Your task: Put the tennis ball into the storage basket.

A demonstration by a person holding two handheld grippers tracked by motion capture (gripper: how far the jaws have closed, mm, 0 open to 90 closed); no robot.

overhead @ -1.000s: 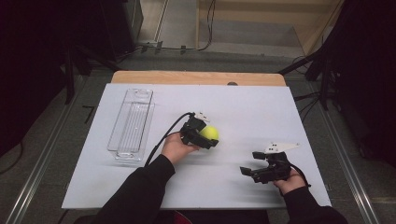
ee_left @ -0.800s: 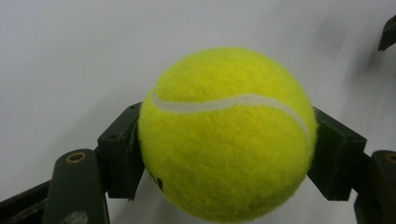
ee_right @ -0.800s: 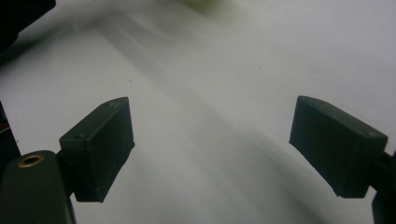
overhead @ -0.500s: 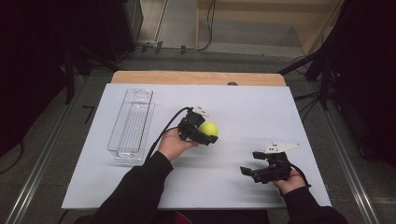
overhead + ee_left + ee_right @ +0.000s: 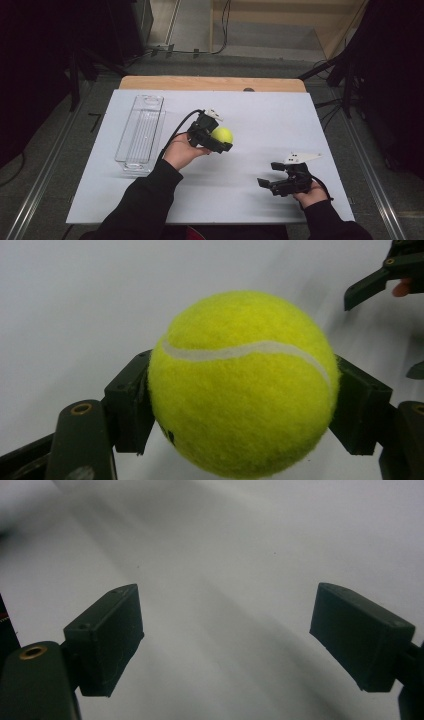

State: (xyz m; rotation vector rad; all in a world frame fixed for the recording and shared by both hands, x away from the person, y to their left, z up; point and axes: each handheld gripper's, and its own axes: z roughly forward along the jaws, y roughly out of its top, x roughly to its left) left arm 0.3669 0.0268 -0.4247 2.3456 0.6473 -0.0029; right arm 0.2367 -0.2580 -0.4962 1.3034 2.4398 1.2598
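A yellow-green tennis ball (image 5: 222, 134) is held just above the white table top (image 5: 260, 115) near its middle, with my left gripper (image 5: 220, 137) shut on it. In the left gripper view the ball (image 5: 243, 382) sits squeezed between the two black pads (image 5: 131, 407), its white seam across the top. My right gripper (image 5: 267, 179) rests low at the front right of the table, open. In the right gripper view its fingers (image 5: 107, 637) stand wide apart over bare white surface, nothing between them.
A clear plastic rectangular bin (image 5: 141, 131) lies lengthwise at the table's left side. A wooden board edge (image 5: 210, 83) runs along the far side. Dark stands and cables surround the table. The other hand's gripper (image 5: 385, 275) shows at the upper right of the left gripper view.
My left gripper has moved a little away from me with the ball, lifting it slightly. The right gripper has stayed where it was.
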